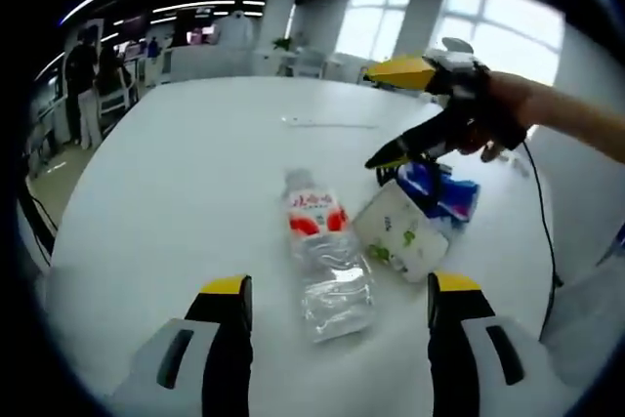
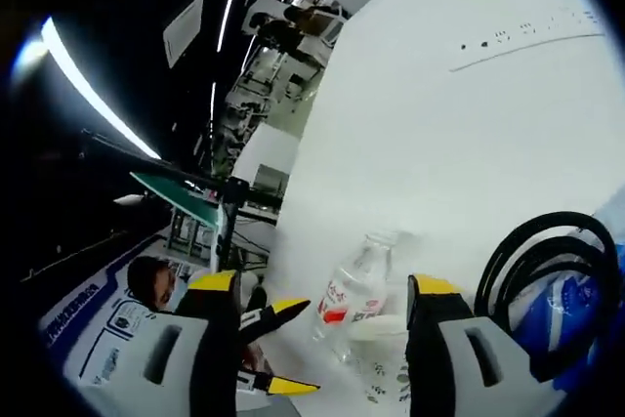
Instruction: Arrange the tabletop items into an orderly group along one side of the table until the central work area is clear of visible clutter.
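While the left gripper (image 1: 337, 305) hangs with jaws apart and empty, the left gripper view lists: plastic water bottle (image 1: 324, 253) lying on its side mid-table (image 1: 195, 163); wet-wipes pack (image 1: 400, 231) touching it; blue packet (image 1: 449, 194) beyond; right gripper (image 1: 391, 114) above, jaws parted. Right gripper view: right gripper (image 2: 322, 305) spread, holding nothing; bottle (image 2: 352, 305) between its jaws; black cable loops (image 2: 547, 271) beside. Risk: the bottle, being round, may roll away if nudged; a jaw may snag the cable.
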